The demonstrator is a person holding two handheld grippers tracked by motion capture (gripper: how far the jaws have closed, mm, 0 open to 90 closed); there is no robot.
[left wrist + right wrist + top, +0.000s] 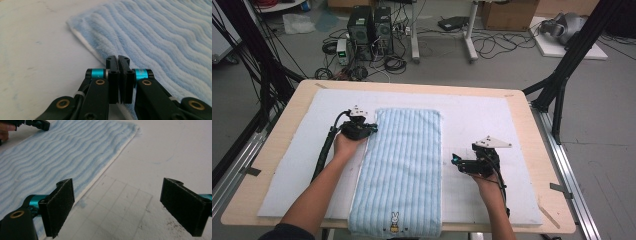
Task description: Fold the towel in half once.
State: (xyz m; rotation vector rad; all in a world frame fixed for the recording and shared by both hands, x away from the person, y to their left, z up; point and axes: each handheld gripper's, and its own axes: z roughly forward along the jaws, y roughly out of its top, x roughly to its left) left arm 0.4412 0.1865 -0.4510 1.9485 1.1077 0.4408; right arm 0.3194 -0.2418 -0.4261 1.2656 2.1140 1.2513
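The pale wooden bench (287,150) carries a white mat (492,125); on it a folded light-blue striped terry towel (404,165) runs from mid-bench to the near edge, overhanging there; bare mat lies open on both sides. The left gripper (371,128) lies low and level at the towel's far-left corner, fingers (112,75) pinched together on its left edge. The right gripper (455,160) hovers just off the towel's right edge, fingers (60,207) wide apart over bare mat.

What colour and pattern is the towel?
The towel is light blue with wavy ribbed stripes; clearest in the left gripper view.
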